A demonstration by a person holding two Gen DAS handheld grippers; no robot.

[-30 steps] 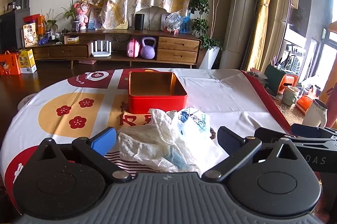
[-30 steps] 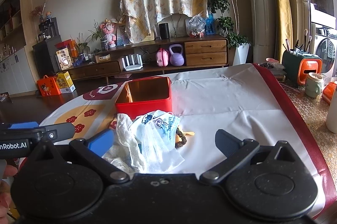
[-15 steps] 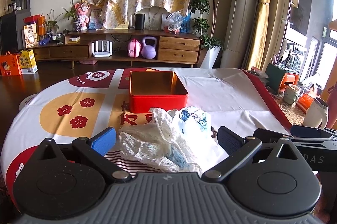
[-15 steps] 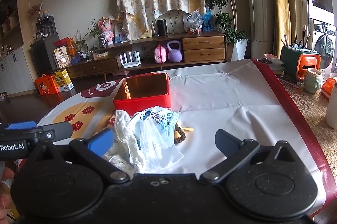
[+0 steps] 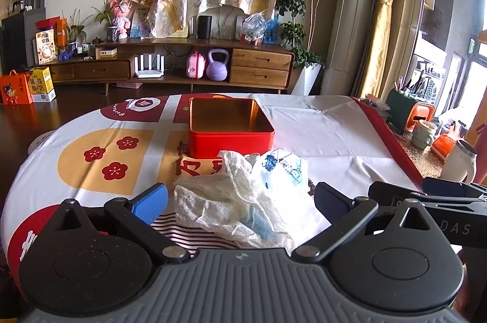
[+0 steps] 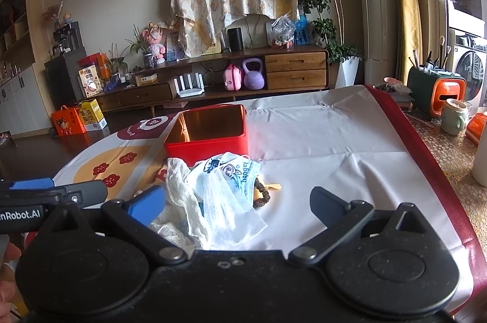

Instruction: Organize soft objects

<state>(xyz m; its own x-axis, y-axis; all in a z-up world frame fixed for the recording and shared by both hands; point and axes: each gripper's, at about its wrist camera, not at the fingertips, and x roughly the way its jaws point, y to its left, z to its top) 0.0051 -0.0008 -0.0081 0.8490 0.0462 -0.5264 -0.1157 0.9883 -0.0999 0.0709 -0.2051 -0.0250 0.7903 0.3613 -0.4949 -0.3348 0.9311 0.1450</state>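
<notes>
The left gripper (image 5: pixel 240 199) hovers low over the table with its jaws spread wide, nothing between the pads but air above the pile. Its blue pad (image 5: pixel 150 203) sits at 9 o'clock of the heap and its dark pad (image 5: pixel 330 201) at 3 o'clock, neither touching the cloth as far as the view shows.

The right gripper (image 6: pixel 237 203) is likewise wide apart and holds nothing; the pile lies toward its left finger, from 9 to 12 o'clock of the gap.

The soft things lie heaped together on the tablecloth (image 5: pixel 319 134): a white gauze cloth (image 5: pixel 219 201), crumpled, and a printed face mask (image 6: pixel 240 171) draped over it. A string of brown beads (image 6: pixel 261 190) peeks out at 3 o'clock of the mask, touching it.

At 12 o'clock of the heap, just beside it, stands an open red tin box (image 5: pixel 229 137) with a gold inside, nothing visible in it.

Part of the left gripper's body shows at 9 o'clock in the right wrist view, with a fingertip of the person's hand (image 6: pixel 9 253) below it.
</notes>
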